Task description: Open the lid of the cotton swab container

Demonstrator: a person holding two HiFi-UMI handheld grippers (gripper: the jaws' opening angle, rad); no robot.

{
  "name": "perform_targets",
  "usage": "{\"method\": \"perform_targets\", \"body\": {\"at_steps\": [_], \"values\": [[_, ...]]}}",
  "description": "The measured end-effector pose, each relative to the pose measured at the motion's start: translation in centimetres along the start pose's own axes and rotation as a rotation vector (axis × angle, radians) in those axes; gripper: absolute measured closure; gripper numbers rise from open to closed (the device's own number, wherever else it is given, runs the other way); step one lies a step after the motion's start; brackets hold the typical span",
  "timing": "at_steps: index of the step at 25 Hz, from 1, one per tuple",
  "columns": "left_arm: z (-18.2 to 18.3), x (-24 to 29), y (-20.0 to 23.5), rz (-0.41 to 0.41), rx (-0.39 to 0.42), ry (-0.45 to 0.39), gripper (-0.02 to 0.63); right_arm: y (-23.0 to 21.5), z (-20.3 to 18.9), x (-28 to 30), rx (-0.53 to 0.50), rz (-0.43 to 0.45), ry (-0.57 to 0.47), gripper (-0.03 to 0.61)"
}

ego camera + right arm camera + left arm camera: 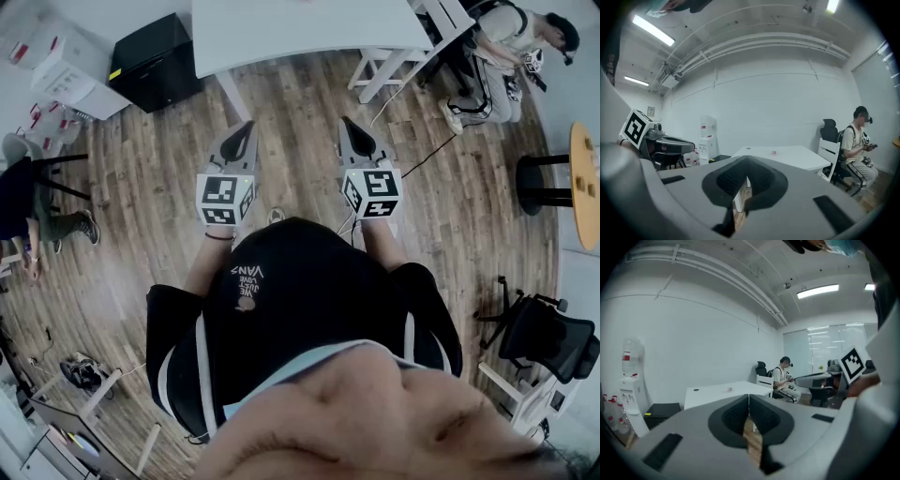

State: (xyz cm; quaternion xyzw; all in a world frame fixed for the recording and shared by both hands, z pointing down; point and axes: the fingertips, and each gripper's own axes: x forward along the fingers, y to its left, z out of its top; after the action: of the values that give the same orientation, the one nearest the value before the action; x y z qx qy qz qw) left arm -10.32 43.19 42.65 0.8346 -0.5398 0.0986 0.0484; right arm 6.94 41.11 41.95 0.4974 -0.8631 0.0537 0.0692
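Both tongs are pressed together with nothing between them. The left tongs (245, 131) and the right tongs (350, 125) are smooth grey plastic wedges with dark, finely textured pads. Each is backed by a white cube (225, 199) printed with black squares. They hang over a floor (300, 169) of brown wood planks. Ahead stands a plain white tabletop (309, 28), flat and matte. A small object (774, 152), pale with a reddish spot, rests on it, well apart from both tongs — too small to tell whether it is the cotton swab container. A boxy black cabinet (155, 61) sits beside the tabletop.
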Motion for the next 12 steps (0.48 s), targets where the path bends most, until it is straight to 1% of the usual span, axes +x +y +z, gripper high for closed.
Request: {"method": "perform_targets", "body": {"at_steps": [4,8,12], "values": [[-0.2,0.3,0.6,-0.005,-0.005,0.0,0.597,0.1,0.0,0.7,0.002,-0.004,0.002,0.566],[-0.4,0.7,1.6,-0.01,-0.012,0.0,0.596,0.4,0.0,1.5,0.027,-0.006,-0.008,0.566],[-0.3,1.1,2.4,-0.021,-0.01,-0.003,0.596,0.3,0.2,2.3,0.036,-0.026,-0.014,0.566]]}}
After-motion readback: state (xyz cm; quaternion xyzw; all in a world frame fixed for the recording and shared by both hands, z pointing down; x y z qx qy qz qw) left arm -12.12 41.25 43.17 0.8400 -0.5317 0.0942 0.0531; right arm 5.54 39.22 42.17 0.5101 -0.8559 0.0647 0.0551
